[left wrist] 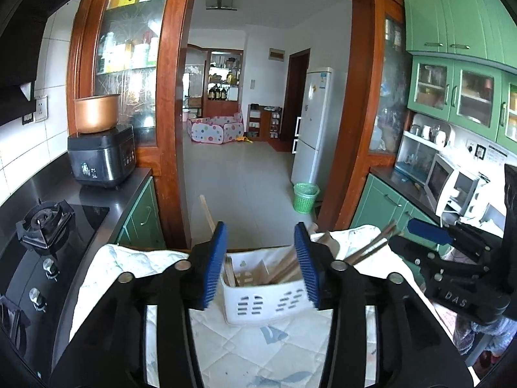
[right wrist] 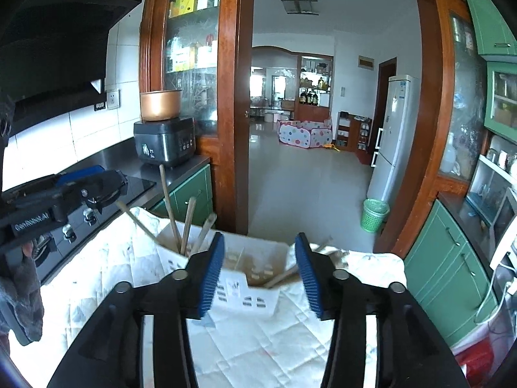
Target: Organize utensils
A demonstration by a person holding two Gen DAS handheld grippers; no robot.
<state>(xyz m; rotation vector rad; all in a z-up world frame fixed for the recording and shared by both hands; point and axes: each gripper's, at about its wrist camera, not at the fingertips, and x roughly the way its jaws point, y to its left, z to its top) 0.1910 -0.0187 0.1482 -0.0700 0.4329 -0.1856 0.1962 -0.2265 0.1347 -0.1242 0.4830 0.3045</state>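
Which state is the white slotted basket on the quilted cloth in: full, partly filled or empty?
Partly filled. The white basket holds wooden utensils that lean out over its rim, while cream dividers and bare floor show inside.

Lettering on my tools

I am reading "DAS" on my right gripper (left wrist: 429,231); the left gripper's (right wrist: 87,177) label is blurring.

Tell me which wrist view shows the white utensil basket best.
The left wrist view. There the white utensil basket sits between the open fingers with its slotted front wall and the wooden utensils inside sharp. In the right wrist view the basket is blurred and partly hidden behind the left finger.
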